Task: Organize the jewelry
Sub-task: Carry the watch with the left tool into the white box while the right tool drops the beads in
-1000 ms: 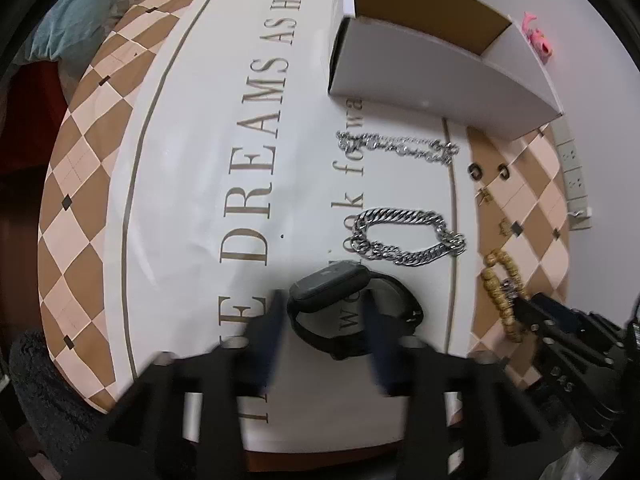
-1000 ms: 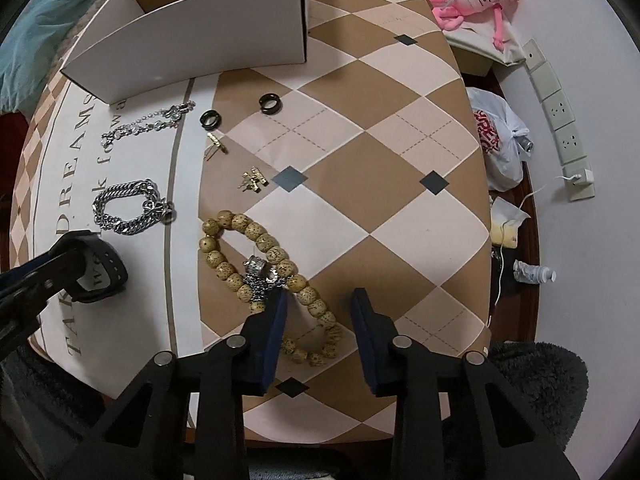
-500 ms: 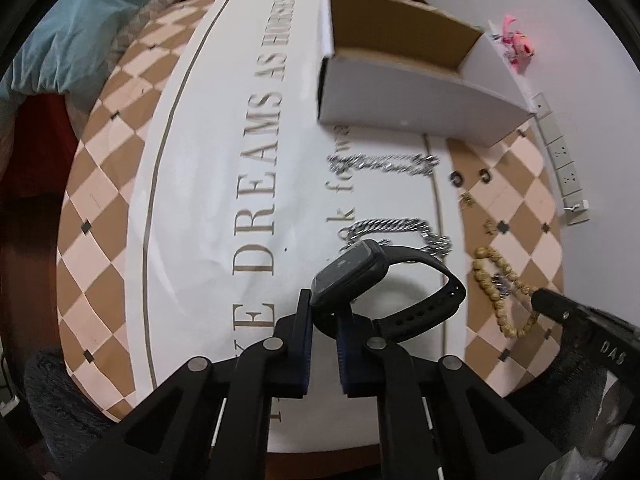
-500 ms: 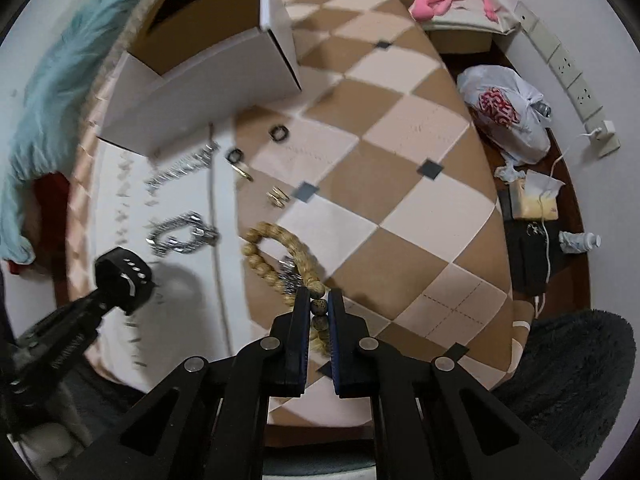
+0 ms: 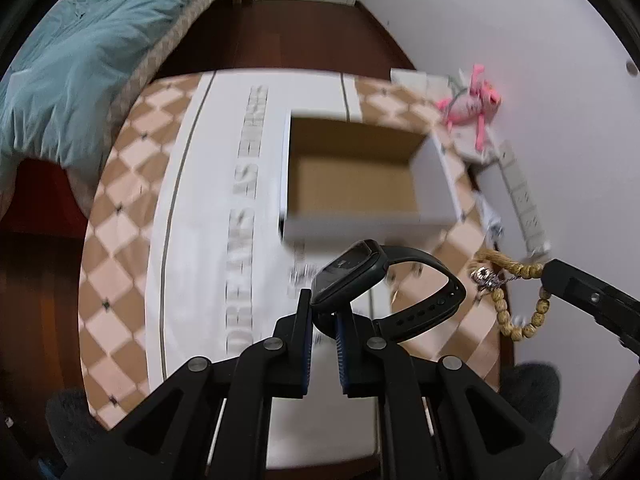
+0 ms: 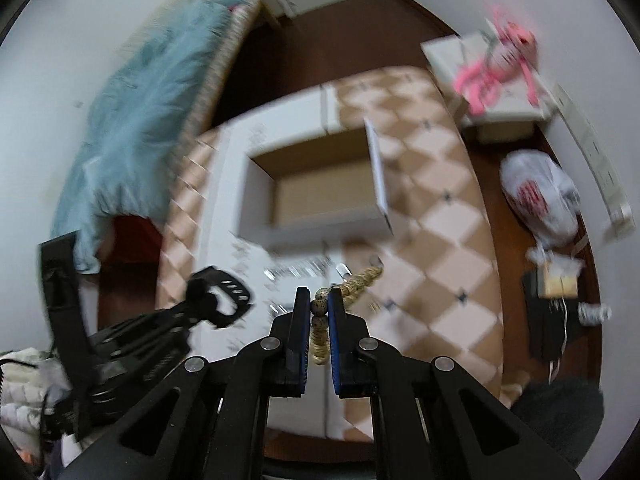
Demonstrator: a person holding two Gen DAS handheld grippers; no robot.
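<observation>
My left gripper (image 5: 323, 316) is shut on a black smartwatch (image 5: 352, 274) and holds it high above the table, short of the open white cardboard box (image 5: 352, 176). My right gripper (image 6: 319, 306) is shut on a wooden bead bracelet (image 6: 320, 336), lifted off the table; in the left wrist view the bracelet (image 5: 508, 300) hangs from the right gripper at the right. In the right wrist view the watch (image 6: 224, 292) shows at the left, and the box (image 6: 320, 188) lies ahead. A silver chain (image 6: 296, 270) stays on the table, blurred.
The table wears a checked cloth with a white lettered band (image 5: 248, 200). A bed with a teal blanket (image 5: 80, 52) stands at the left. A pink toy (image 5: 468, 104) lies on a side box, a white plastic bag (image 6: 540, 196) on the floor, wall sockets (image 5: 524, 204) at the right.
Both grippers closed on their items, the left on the watch and the right on the bead bracelet, then rose from the table and moved toward the box.
</observation>
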